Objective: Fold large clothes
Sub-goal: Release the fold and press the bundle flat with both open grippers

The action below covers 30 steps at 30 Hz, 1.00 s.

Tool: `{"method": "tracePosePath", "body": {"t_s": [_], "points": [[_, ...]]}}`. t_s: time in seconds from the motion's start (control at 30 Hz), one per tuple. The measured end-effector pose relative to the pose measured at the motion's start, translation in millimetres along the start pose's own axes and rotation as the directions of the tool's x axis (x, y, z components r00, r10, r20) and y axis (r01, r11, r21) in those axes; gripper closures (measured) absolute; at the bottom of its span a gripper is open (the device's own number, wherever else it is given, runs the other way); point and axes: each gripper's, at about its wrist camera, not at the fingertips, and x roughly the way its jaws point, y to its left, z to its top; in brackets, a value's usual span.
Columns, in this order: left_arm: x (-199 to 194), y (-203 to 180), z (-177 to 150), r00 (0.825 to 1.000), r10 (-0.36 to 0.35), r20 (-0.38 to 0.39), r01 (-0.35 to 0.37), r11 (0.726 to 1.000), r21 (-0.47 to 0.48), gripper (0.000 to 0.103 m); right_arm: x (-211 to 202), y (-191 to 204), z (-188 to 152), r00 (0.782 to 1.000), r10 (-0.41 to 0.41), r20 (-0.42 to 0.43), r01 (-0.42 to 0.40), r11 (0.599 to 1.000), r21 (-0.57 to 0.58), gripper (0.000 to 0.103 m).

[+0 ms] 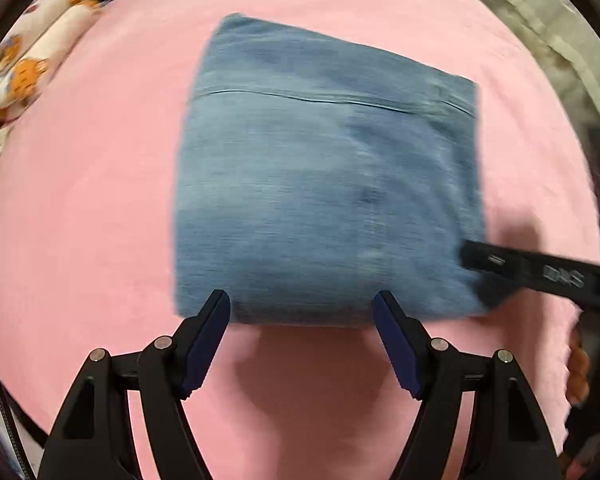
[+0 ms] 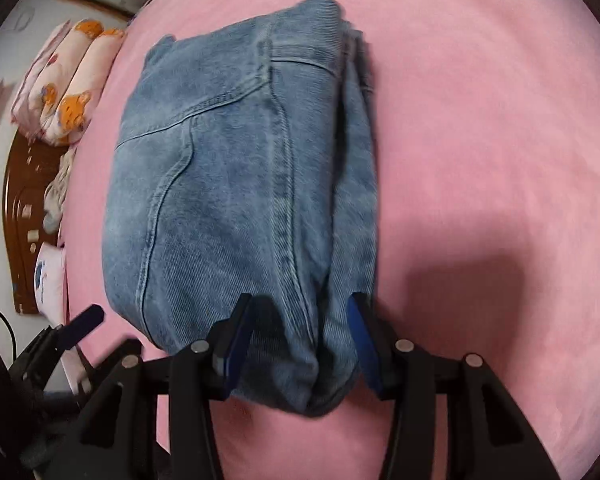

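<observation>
Pink bed (image 2: 480,120); folded jeans (image 2: 228,184) flat on it; pillows (image 2: 66,92) at edge

We see faded blue jeans (image 2: 236,184) with lighter stitching on a plain pink sheet (image 2: 480,128). Beside the sheet, pillows (image 2: 66,92) are white with an orange bear print. Both grippers are black with dark blue pads (image 1: 204,344), and the headboard (image 2: 20,216) behind the pillows is brown.
</observation>
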Motion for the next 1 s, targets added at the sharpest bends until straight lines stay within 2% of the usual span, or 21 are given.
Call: {"method": "tracePosePath", "body": {"t_s": [0.07,0.17,0.23,0.27,0.3,0.4,0.47,0.57,0.67,0.73,0.8,0.9,0.97,1.0], "points": [[2.5,16.7,2.0,1.000,0.024,0.001,-0.024,0.999,-0.036,0.031,-1.5,1.1,-6.6,1.000,-0.014,0.022,0.013,1.000,0.023,0.055],[11.8,39.5,2.6,1.000,0.003,-0.026,-0.005,0.997,-0.072,0.031,0.3,12.7,-14.4,0.997,-0.072,0.038,0.073,0.997,-0.025,0.055],[21.9,44.4,0.8,0.999,0.001,-0.043,-0.005,0.997,-0.081,0.031,1.9,18.3,-16.0,0.993,-0.116,0.039,0.118,0.991,-0.060,0.064],[30.7,53.4,1.8,0.999,0.004,-0.046,-0.008,0.996,-0.086,0.031,3.5,20.9,-17.7,0.988,-0.147,0.040,0.149,0.986,-0.077,0.075],[32.8,56.9,0.5,0.999,0.003,-0.045,-0.007,0.996,-0.086,0.031,4.5,23.5,-19.8,0.984,-0.173,0.046,0.177,0.980,-0.091,0.078],[41.2,63.4,-0.2,0.999,-0.029,-0.038,0.026,0.996,-0.084,0.031,4.1,21.7,-27.6,0.984,-0.167,0.062,0.172,0.981,-0.094,0.089],[52.7,68.4,1.3,0.998,-0.046,-0.042,0.043,0.996,-0.076,0.031,5.1,16.3,-36.2,0.985,-0.149,0.083,0.155,0.984,-0.082,0.091],[65.8,74.6,2.2,0.997,-0.062,-0.052,0.058,0.995,-0.079,0.029,10.7,12.6,-46.4,0.977,-0.172,0.125,0.182,0.980,-0.077,0.091],[78.9,95.4,-2.4,0.990,-0.130,-0.058,0.120,0.982,-0.148,0.029,18.3,25.4,-53.5,0.949,-0.255,0.187,0.278,0.954,-0.110,0.092],[87.4,106.8,-6.8,0.981,-0.184,-0.063,0.168,0.965,-0.201,0.029,28.8,39.4,-59.7,0.908,-0.338,0.246,0.379,0.914,-0.146,0.092],[96.3,118.5,-10.8,0.972,-0.225,-0.067,0.202,0.948,-0.246,0.029,37.1,47.2,-62.8,0.878,-0.385,0.285,0.435,0.889,-0.141,0.092],[103.7,126.6,-17.4,0.971,-0.236,-0.045,0.218,0.945,-0.244,0.029,49.5,56.2,-55.0,0.830,-0.439,0.343,0.505,0.853,-0.130,0.091],[99.7,129.5,-22.2,0.973,-0.232,-0.019,0.221,0.949,-0.226,0.029,53.2,62.2,-47.9,0.814,-0.461,0.354,0.529,0.840,-0.123,0.091],[96.6,130.1,-23.8,0.973,-0.230,-0.003,0.224,0.952,-0.209,0.033,51.6,63.8,-47.0,0.813,-0.461,0.355,0.527,0.843,-0.113,0.091]]}}
